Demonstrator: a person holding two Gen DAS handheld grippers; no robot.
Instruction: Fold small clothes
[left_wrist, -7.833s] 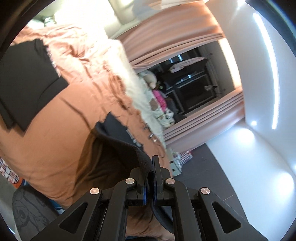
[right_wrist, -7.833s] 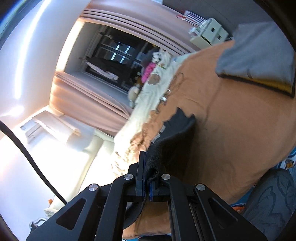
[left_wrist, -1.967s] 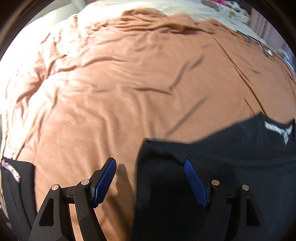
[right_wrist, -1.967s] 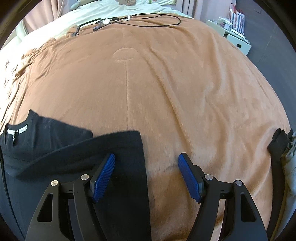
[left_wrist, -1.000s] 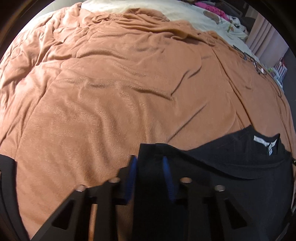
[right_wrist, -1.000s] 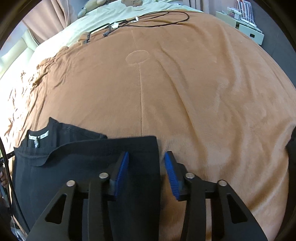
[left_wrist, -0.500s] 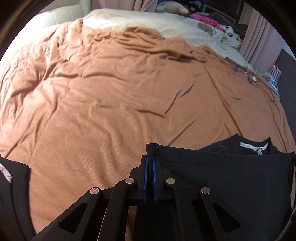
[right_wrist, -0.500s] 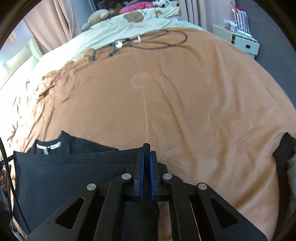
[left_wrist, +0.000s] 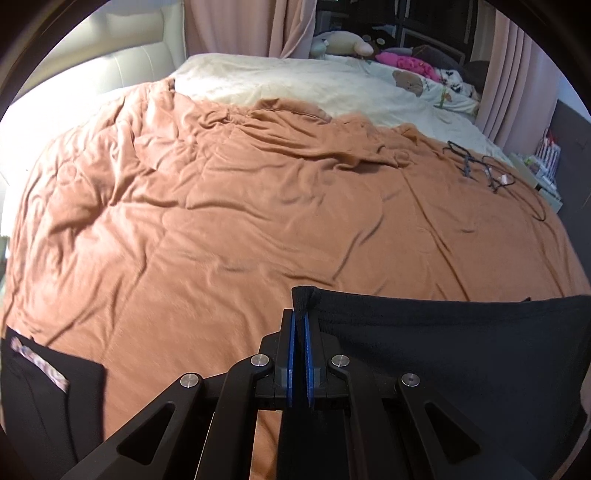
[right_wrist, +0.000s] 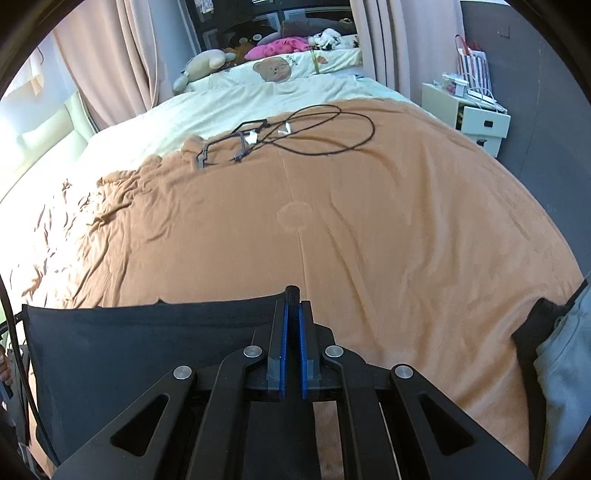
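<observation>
A bed (left_wrist: 229, 206) is being covered by one rumpled orange blanket (right_wrist: 369, 229), with a cream sheet (left_wrist: 295, 85) beyond it. One black garment (left_wrist: 443, 350), plain and dark, is being held up taut above the blanket's near edge, stretched between two tongs. The left tongs (left_wrist: 300, 321) are being kept closed on its left corner; the right tongs (right_wrist: 291, 314) are being kept closed on its right corner. One tangle of black cable (right_wrist: 306, 136) is lying near the sheet.
</observation>
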